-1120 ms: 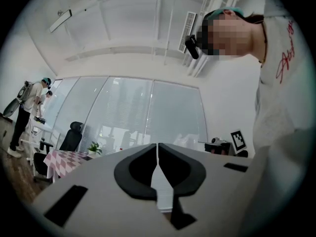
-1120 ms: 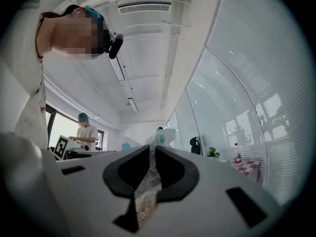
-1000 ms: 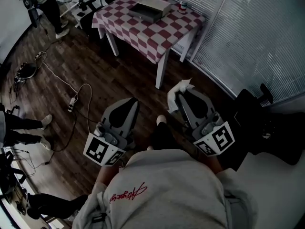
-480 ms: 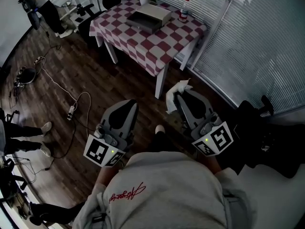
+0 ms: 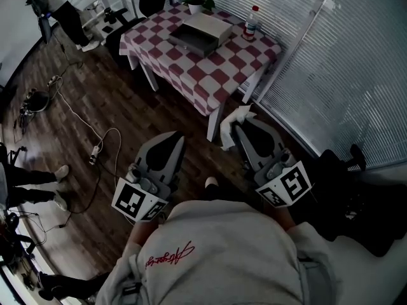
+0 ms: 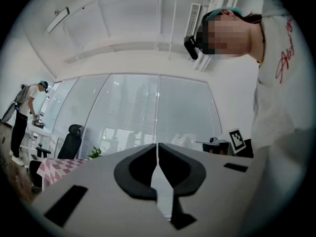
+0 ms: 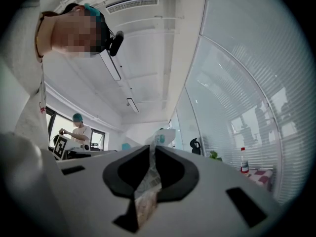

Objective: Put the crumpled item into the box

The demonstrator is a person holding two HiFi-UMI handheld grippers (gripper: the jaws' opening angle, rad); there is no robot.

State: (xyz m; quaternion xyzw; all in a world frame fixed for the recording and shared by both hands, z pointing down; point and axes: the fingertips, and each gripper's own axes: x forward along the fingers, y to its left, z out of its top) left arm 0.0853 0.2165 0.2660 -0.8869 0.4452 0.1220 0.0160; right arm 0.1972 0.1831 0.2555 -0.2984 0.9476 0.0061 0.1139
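L gripper (image 5: 170,138): jaws pressed together, nothing in them. The open grey box (image 5: 200,32) sits on the checked table (image 5: 191,75), well ahead. R gripper (image 5: 234,126) pinches the crumpled wrapper (image 5: 240,115) (white, printed) between near-closed jaws. So pickup looks done; carry and drop-in are left. Wrapper print is too small to read, and the red script on the shirt (image 5: 222,253) is illegible.
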